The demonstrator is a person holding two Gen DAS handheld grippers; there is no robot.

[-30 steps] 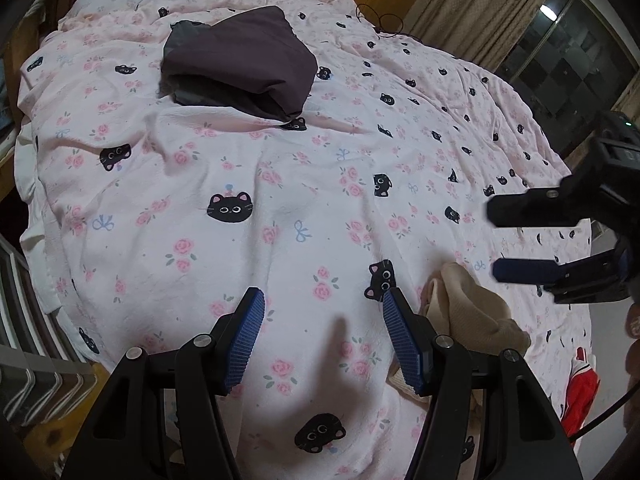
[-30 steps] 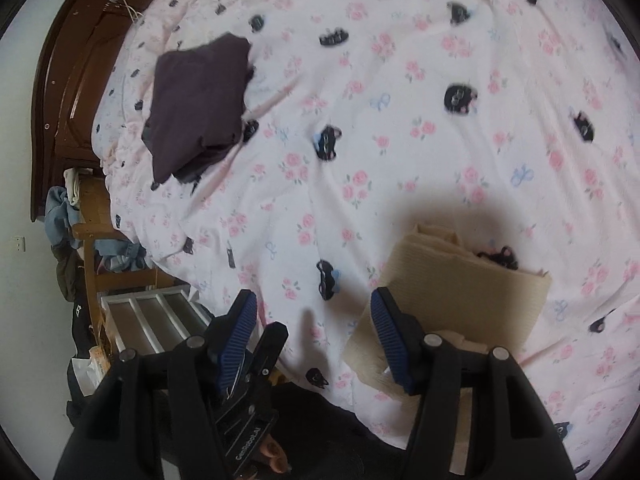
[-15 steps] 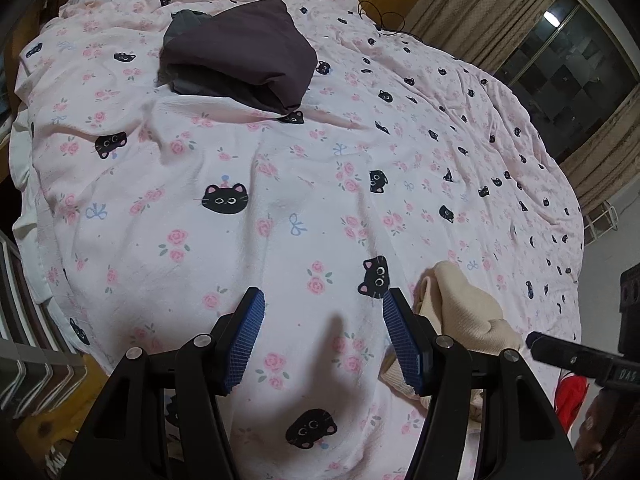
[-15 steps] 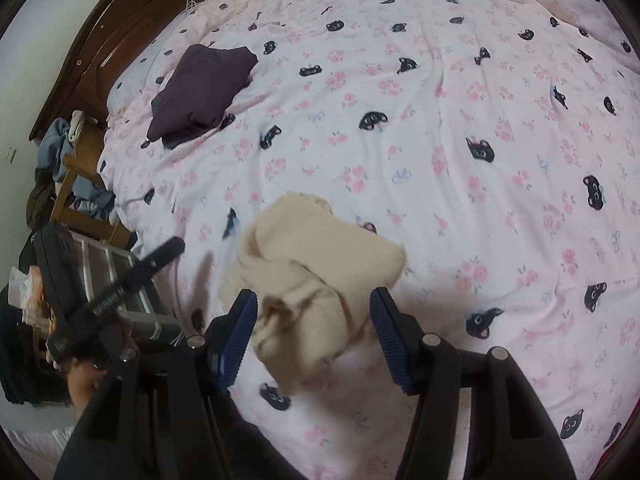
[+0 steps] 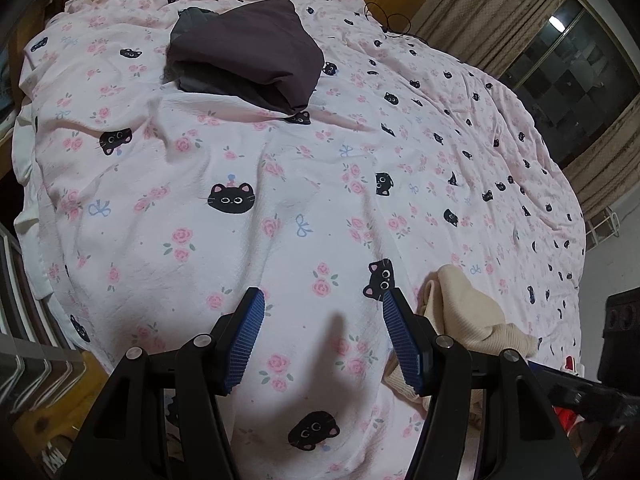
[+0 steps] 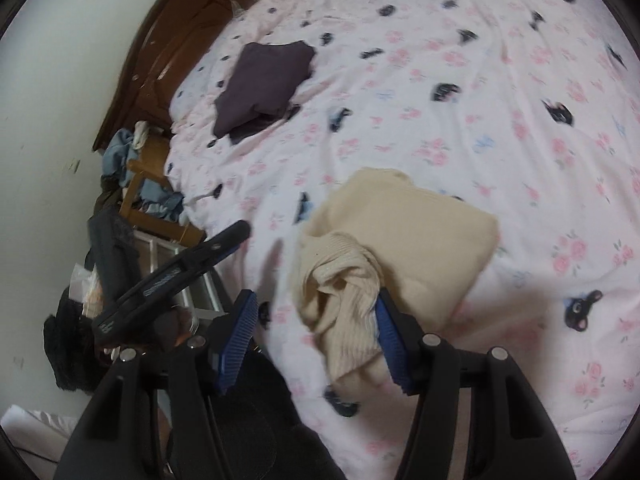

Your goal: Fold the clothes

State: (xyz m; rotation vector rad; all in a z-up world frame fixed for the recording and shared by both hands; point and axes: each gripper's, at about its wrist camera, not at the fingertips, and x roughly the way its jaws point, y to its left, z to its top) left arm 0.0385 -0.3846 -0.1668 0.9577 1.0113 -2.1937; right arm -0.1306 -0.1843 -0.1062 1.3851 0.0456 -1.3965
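Item: cream knit sweater (image 6: 404, 240), loosely half-folded, lying near the foot edge of the bed (image 5: 240, 248) on a pink cat-print cover. Likely soft, light, limp and stretchy; ribbed cuff bunched at front. Best taken at a doubled edge or corner, not the loose cuff. Right gripper (image 6: 316, 340): jaws apart, empty, cuff between them. Left gripper (image 5: 322, 340): apart, empty, beside the sweater. Dark folded garment (image 5: 244, 54) well apart.

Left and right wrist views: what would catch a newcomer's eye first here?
The pink bedspread printed with black cat faces and roses fills both views. On it, a folded dark purple garment lies far up near the headboard, and a rumpled cream sweater sits at the near edge. The right gripper hangs over the sweater's bunched end with jaws apart; the left gripper is open over bare bedspread.
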